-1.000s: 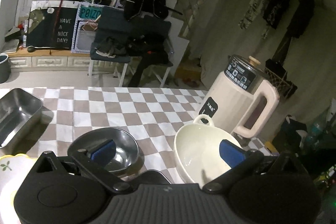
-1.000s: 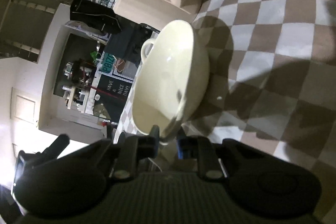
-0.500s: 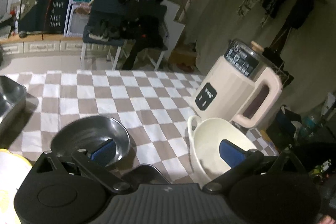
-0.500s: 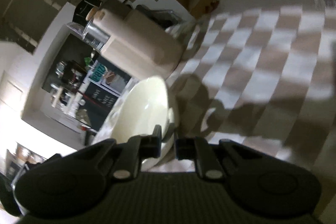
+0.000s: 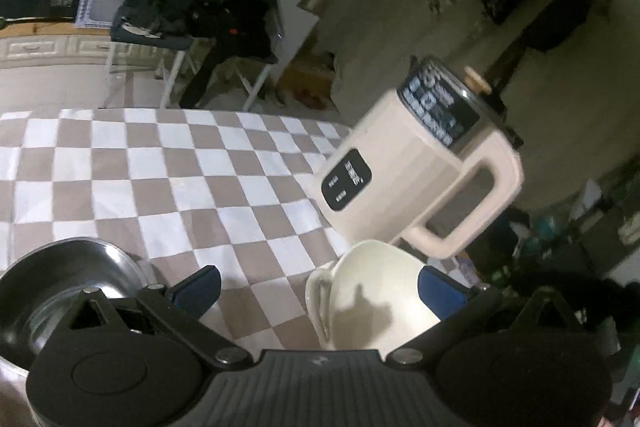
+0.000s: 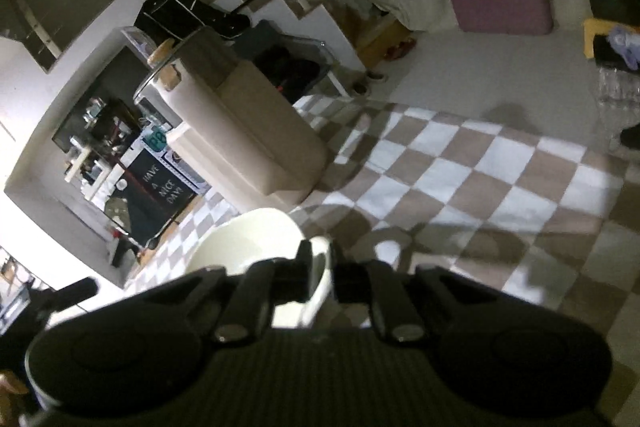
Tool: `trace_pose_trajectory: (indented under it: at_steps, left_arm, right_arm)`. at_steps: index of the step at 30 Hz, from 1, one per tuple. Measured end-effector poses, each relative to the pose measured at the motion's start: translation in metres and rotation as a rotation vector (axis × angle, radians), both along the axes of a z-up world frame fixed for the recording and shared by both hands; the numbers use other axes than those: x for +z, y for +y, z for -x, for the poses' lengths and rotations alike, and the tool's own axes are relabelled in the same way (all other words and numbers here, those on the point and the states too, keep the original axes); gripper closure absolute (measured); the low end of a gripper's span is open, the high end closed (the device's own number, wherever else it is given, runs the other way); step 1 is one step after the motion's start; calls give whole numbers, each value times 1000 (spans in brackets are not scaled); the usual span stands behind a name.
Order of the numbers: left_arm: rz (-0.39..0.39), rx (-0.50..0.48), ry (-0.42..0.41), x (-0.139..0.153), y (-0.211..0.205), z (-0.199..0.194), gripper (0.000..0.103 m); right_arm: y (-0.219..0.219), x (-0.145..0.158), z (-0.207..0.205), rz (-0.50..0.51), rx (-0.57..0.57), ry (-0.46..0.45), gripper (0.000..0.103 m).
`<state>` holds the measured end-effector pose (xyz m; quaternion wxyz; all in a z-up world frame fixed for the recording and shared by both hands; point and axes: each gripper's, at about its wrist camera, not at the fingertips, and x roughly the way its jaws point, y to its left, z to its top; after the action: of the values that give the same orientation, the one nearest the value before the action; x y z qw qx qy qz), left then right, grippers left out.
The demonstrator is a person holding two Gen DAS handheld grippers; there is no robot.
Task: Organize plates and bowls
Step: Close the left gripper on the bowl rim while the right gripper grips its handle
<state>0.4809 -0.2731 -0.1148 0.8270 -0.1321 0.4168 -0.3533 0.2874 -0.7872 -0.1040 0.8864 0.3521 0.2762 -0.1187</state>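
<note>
A cream bowl (image 5: 372,295) with a loop handle sits at the table's right end, partly between the wide-apart blue pads of my left gripper (image 5: 318,287), which is open and holds nothing. A steel bowl (image 5: 60,279) lies just left of that gripper. In the right wrist view the cream bowl (image 6: 248,243) is close below, and its rim stands between the fingers of my right gripper (image 6: 326,267). Those jaws are opening and a thin gap shows on the right side of the rim.
A tall cream electric jug (image 5: 420,167) with a black panel stands right behind the bowl, also seen as the jug (image 6: 248,139) in the right wrist view. The brown-and-white checked tablecloth (image 5: 160,187) stretches left. A chair piled with dark clothes (image 5: 208,11) stands beyond the table.
The left gripper has swung right and down, so the steel bowl slid to the frame's left and the steel tray left view. The right gripper rolled and its jaws parted around the cream bowl's rim.
</note>
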Motion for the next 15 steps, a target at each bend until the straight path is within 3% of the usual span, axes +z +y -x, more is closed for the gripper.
trace_pose_trajectory:
  at_steps: [2, 3, 6, 9, 15]
  left_arm:
    - [-29, -32, 15, -5, -10, -3, 5]
    - [-41, -47, 19, -8, -14, -3, 12]
    - [-61, -75, 39, -17, -20, -3, 35]
    - [-60, -71, 73, -28, -22, -5, 50]
    - [-75, -75, 77, -38, -26, -14, 59]
  right_arm:
    - [1, 0, -5, 27, -13, 21, 54]
    - [1, 0, -11, 39, -12, 26, 53]
    - [-2, -2, -14, 40, -5, 41, 53]
    - [-6, -3, -14, 32, 13, 59, 53]
    - [-3, -5, -24, 49, 99, 88, 61]
